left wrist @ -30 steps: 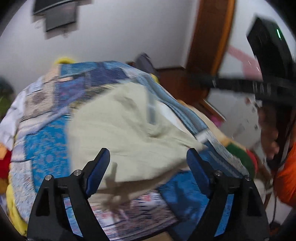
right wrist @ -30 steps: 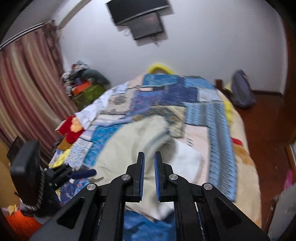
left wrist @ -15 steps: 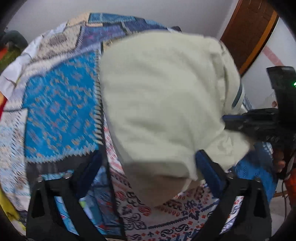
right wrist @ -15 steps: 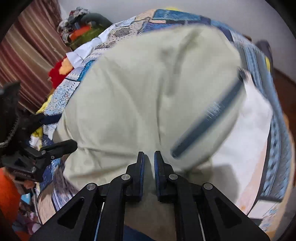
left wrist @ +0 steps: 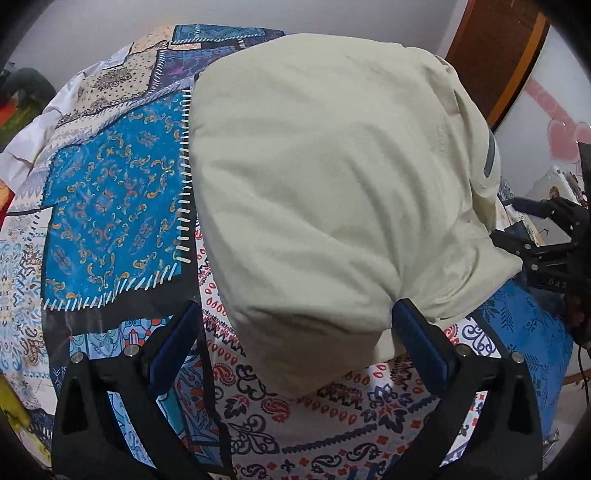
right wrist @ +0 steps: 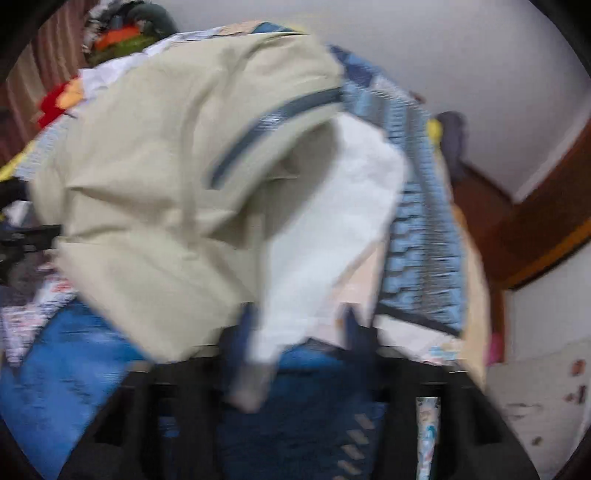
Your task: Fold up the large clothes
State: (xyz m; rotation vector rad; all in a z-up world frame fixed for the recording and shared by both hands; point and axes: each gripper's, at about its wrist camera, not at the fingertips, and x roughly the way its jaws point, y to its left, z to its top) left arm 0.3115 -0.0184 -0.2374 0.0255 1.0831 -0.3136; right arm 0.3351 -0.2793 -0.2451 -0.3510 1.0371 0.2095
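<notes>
Left gripper [left wrist: 295, 350]: jaws spread as wide as they go, pointing steeply down at the bed, blue pads on either side of the near corner of the cream garment [left wrist: 332, 177], the right pad just touching the cloth, nothing squeezed. Right gripper [right wrist: 295, 325]: jaws just been opening, now partly apart, a loose white flap [right wrist: 332, 236] of the same garment hanging between them, not pinched. Sharp and clear in the left view only: the patchwork bedspread [left wrist: 114, 192] with its bright blue square and white stitches, the red and navy paisley patch [left wrist: 332, 417] under the garment's edge, and the right gripper's black body far off at the right rim. Seen in the right view only, and all blurry: the white inside layer peeking from under the cream top, the full grey stripe [right wrist: 266, 125] across the fabric, a striped curtain [right wrist: 48, 48] and a heap of bright things [right wrist: 122, 33] at the top left, a brown wooden door frame [right wrist: 546, 229] at the right. Garment lying spread in a puffy mound on the bed, near corner toward both grippers. Both grippers tipped down toward the bed's near end.
</notes>
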